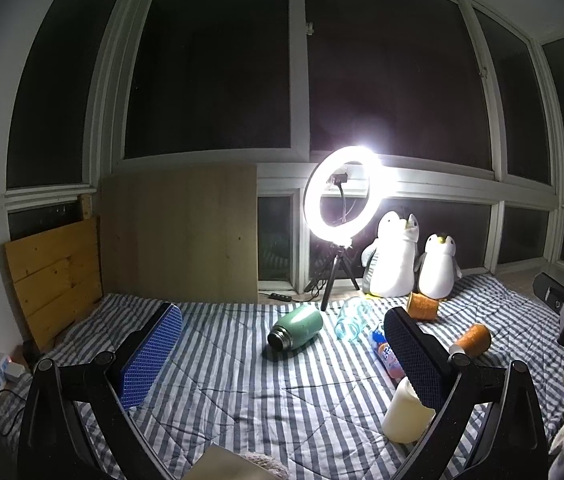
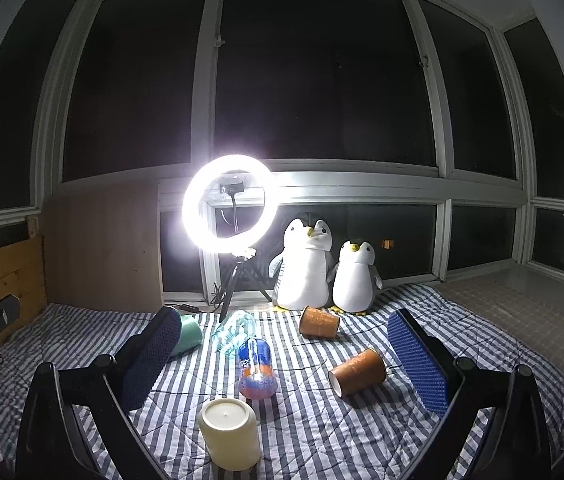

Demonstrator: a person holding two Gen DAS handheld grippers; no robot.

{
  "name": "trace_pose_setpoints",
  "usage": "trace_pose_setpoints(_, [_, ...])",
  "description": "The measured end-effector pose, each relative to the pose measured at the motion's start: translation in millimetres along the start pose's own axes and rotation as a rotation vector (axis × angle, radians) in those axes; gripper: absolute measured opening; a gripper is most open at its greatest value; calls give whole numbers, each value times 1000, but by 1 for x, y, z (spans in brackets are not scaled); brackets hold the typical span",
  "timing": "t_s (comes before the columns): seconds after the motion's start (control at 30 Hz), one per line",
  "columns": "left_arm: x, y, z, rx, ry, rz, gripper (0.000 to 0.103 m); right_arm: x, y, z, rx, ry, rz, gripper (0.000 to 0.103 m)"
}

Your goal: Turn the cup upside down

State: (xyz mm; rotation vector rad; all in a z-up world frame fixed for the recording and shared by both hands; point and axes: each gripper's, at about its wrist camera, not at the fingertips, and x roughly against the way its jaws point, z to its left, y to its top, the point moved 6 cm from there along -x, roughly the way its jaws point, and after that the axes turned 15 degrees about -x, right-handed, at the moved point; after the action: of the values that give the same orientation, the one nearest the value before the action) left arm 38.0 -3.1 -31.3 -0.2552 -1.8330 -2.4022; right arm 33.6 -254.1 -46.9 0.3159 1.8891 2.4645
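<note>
A brown paper cup (image 2: 358, 372) lies on its side on the striped bed cover, its white mouth toward the camera. It also shows in the left wrist view (image 1: 472, 339). A second brown cup (image 2: 319, 322) lies near the penguins, seen also in the left wrist view (image 1: 423, 307). A cream cup (image 2: 230, 432) stands near the front, partly behind a finger in the left wrist view (image 1: 406, 416). My right gripper (image 2: 286, 360) is open and empty above the bed. My left gripper (image 1: 282, 354) is open and empty.
A green flask (image 1: 296, 327), a clear bottle (image 1: 352, 317) and a Fanta bottle (image 2: 257, 368) lie on the bed. A lit ring light (image 2: 229, 208) on a tripod and two plush penguins (image 2: 322, 270) stand at the window. Wooden boards (image 1: 54, 280) lean at the left.
</note>
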Motion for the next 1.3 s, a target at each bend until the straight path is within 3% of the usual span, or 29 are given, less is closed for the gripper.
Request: trace_pose_setpoints(1.3, [15,5,4,2,9,-25,102,9,5,-1,-14,4,-19,102])
